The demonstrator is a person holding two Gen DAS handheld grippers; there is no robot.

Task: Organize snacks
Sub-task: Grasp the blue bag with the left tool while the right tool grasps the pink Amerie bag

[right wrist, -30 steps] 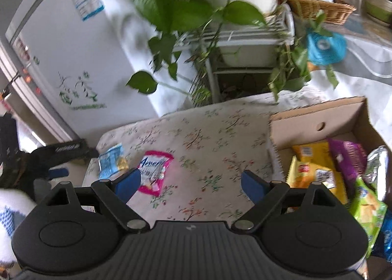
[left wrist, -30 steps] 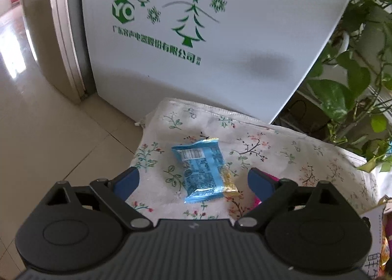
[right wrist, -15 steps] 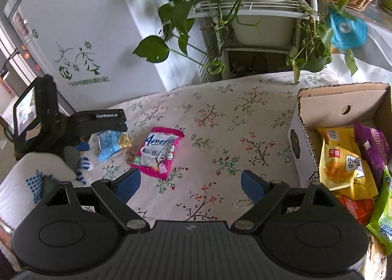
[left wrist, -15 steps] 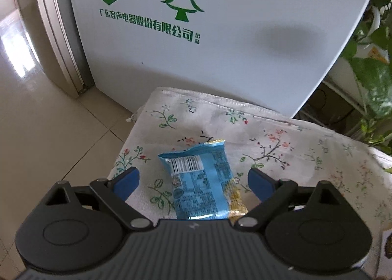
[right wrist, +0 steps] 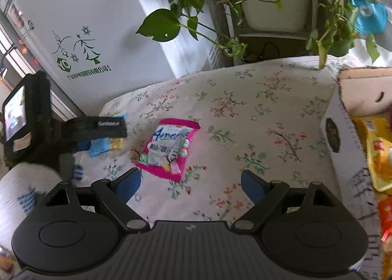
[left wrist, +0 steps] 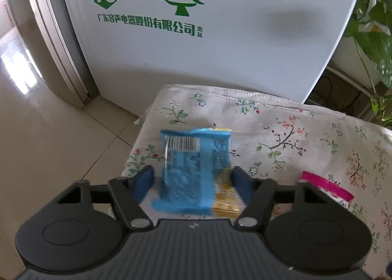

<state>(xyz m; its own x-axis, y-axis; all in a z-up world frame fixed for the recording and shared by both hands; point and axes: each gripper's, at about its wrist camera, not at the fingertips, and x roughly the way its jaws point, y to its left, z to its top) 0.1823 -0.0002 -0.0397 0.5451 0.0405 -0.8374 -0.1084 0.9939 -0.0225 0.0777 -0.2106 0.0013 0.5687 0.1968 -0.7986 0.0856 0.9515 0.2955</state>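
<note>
A blue snack packet [left wrist: 193, 169] with a yellow edge lies on the floral tablecloth [left wrist: 281, 133], between the fingers of my left gripper [left wrist: 193, 182]. The fingers stand close on either side of it, partly closed, with small gaps still showing. The packet also shows in the right wrist view [right wrist: 105, 145], under the left gripper [right wrist: 98, 130]. A pink snack packet [right wrist: 169, 147] lies on the cloth just ahead of my right gripper [right wrist: 191, 184], which is open and empty. Its corner shows in the left wrist view [left wrist: 325, 187].
A cardboard box [right wrist: 343, 118] with several snack bags stands at the right. A white fridge [left wrist: 208, 35] stands behind the table's left end. A plant stand with trailing leaves [right wrist: 245, 10] is at the back. Tiled floor [left wrist: 49, 133] lies left of the table.
My left gripper has moved forward over the blue packet and its fingers have narrowed around it. My right gripper has moved closer to the pink packet.
</note>
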